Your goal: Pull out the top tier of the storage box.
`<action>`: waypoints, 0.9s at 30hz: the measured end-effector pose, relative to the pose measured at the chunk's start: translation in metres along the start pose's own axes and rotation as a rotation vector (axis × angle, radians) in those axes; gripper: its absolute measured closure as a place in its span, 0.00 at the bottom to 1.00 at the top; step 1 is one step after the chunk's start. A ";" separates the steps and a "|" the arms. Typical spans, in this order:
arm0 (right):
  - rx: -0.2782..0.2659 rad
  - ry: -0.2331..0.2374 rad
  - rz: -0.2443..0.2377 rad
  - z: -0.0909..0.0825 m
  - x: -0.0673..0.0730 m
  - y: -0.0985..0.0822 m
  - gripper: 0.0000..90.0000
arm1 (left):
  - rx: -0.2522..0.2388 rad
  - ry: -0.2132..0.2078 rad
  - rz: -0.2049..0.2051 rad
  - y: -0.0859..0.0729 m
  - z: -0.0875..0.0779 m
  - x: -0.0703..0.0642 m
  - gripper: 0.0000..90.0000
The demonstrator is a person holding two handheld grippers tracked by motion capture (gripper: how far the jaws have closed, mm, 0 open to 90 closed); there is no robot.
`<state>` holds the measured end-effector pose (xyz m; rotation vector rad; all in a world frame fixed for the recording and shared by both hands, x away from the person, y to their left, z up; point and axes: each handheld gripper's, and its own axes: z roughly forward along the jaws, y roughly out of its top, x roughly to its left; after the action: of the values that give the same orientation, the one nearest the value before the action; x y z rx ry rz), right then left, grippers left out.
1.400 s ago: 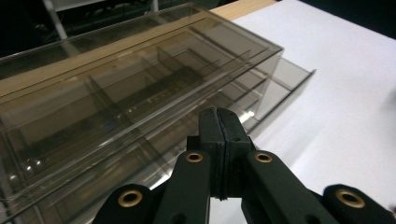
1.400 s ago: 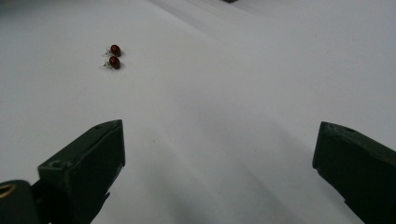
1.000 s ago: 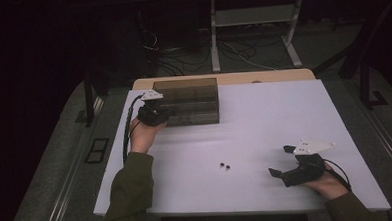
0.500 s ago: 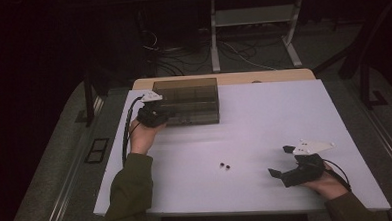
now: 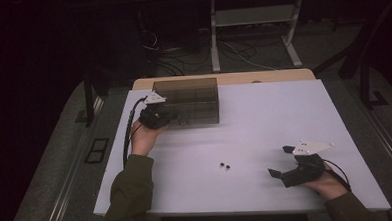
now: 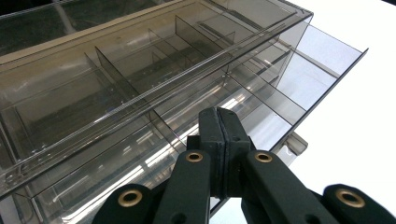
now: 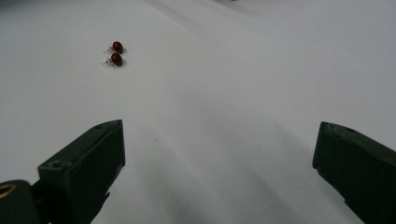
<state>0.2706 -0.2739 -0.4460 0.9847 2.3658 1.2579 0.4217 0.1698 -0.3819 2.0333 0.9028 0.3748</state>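
A person at a white table (image 5: 264,117) works two hand-held grippers in dim light. The left gripper (image 5: 163,119) sits against the front left of a smoky clear plastic box (image 5: 186,101) at the table's far edge; in the left gripper view its jaws are pressed together, tips at the edge of the box's (image 6: 140,93) divided compartments, where a drawer (image 6: 299,84) stands out to the right. Whether the tips pinch a handle cannot be told. The right gripper (image 5: 284,161) rests near the table's front right corner, its jaws spread wide and holding nothing. Two small dark red beads (image 7: 115,53), just beside each other, lie on the bare table ahead of it, well apart from the box and seen in the high view near the front middle (image 5: 224,165).
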 end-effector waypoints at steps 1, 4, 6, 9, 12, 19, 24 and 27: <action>0.000 0.000 0.000 0.000 0.000 0.000 0.02 | 0.001 0.001 0.002 0.000 0.000 0.000 0.99; 0.000 0.000 -0.001 0.000 0.000 0.000 0.02 | 0.011 0.000 0.015 0.000 -0.001 -0.001 0.99; 0.001 0.001 0.000 0.000 0.000 0.000 0.02 | 0.014 0.000 0.017 0.000 -0.001 -0.001 0.99; 0.001 0.001 0.000 0.000 0.000 0.000 0.02 | 0.015 0.000 0.019 -0.001 -0.002 -0.002 0.99; 0.000 0.000 -0.001 0.000 0.000 0.000 0.02 | 0.010 0.000 0.012 -0.001 -0.002 -0.004 0.99; 0.002 0.000 -0.001 0.000 0.000 0.000 0.02 | 0.024 -0.003 0.031 -0.002 -0.004 -0.004 0.99; 0.004 0.000 -0.001 0.000 0.001 0.000 0.02 | 0.017 -0.001 0.023 -0.003 -0.004 -0.006 0.99; 0.005 0.000 -0.001 0.000 0.001 0.000 0.02 | 0.019 -0.001 0.023 -0.003 -0.004 -0.006 0.99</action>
<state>0.2701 -0.2735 -0.4460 0.9844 2.3707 1.2523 0.4135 0.1691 -0.3816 2.0622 0.8865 0.3791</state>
